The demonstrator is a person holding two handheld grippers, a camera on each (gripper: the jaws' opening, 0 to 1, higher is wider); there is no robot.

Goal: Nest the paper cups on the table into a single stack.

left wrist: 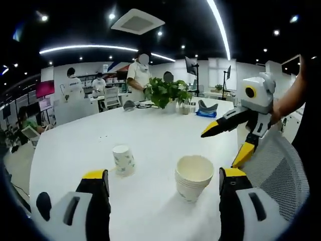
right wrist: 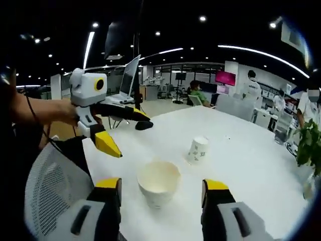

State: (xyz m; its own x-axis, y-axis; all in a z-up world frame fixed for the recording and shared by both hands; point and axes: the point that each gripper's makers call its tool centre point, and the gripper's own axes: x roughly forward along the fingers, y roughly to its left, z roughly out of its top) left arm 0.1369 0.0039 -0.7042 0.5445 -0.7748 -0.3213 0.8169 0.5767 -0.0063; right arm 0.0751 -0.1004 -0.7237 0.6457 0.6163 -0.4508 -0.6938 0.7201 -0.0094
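Both grippers are held spread above the table (left wrist: 150, 135).
Left gripper (left wrist: 163, 183) and right gripper (right wrist: 160, 193) are aimed wide-jawed at the stack (left wrist: 193, 176); nothing is gripped.

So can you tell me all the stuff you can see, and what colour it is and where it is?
stack of paper cups: one stack, cream, upright on the table between the left gripper's jaws; also.
single paper cup: one, white with a green print, upside down, left of the stack and apart from it.
table: one, white, large.
potted plant: one, green, far end of the table.
mesh chair: one, grey-white, at the table's near edge.
people: several, in white tops, in the background.
left gripper: yellow-tipped jaws, open, either side of the stack.
right gripper: yellow-tipped jaws, open, either side of the stack.
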